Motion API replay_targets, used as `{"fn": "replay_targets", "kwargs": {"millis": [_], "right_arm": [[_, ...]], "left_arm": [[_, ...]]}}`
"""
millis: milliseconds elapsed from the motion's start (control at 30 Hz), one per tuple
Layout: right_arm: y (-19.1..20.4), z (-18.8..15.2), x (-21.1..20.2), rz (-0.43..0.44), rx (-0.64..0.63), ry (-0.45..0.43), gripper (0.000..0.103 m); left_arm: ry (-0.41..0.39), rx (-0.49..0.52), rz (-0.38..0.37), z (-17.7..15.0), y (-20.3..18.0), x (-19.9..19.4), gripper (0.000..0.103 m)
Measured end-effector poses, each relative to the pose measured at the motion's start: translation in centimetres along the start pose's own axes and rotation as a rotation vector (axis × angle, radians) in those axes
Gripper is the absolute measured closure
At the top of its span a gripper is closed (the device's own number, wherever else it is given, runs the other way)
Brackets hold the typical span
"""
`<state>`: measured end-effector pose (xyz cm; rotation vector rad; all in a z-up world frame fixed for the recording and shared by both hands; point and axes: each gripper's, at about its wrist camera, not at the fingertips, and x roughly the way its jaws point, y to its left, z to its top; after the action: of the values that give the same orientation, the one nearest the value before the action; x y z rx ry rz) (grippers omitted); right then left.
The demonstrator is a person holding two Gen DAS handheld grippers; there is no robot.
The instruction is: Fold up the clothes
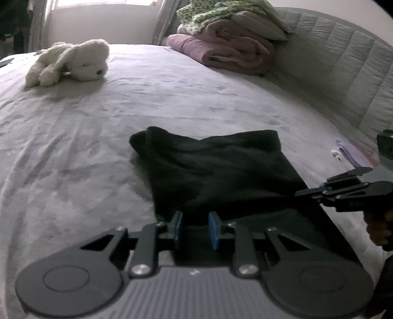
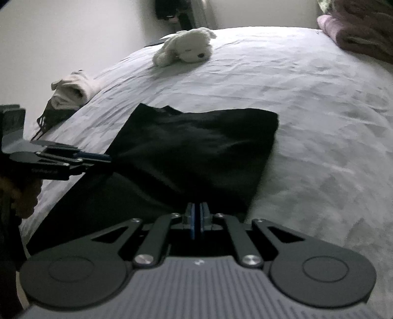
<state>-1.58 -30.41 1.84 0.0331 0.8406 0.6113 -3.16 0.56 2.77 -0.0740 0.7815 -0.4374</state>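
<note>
Fold step: near hem of flat black knit garment [image 1: 221, 171] gripped at 6 o'clock.
Right gripper [image 2: 197, 216] pinched shut on hem; left gripper [image 1: 195, 227] narrowly parted, hold unclear. Next: lift, carry toward 12 o'clock.

Bed: pale grey sheet [image 1: 172, 98], wrinkled, filled most of frame.
Headboard: quilted, light [image 1: 343, 73], right side.
Window: bright [image 1: 103, 5], upper left, w/ daylight.
Wall: plain white [image 2: 73, 36], upper left in right wrist view.
</note>
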Motion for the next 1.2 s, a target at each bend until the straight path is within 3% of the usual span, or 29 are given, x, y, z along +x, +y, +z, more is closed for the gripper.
{"fn": "replay_targets", "kwargs": {"millis": [267, 567, 1200], "right_arm": [[-0.1, -0.3, -0.4, -0.034, 0.029, 0.013, 0.099], [0.7, -0.5, -0.2, -0.098, 0.009, 0.019, 0.100], [0.8, -0.6, -0.6, -0.228, -0.023, 0.040, 0.101]], "left_arm": [[0.009, 0.014, 0.037, 0.1, -0.1, 0.1, 0.079], [0.011, 0.013, 0.134, 0.1, 0.0, 0.2, 0.078], [0.007, 0.023, 0.151, -0.1, 0.0, 0.3, 0.078]]}}
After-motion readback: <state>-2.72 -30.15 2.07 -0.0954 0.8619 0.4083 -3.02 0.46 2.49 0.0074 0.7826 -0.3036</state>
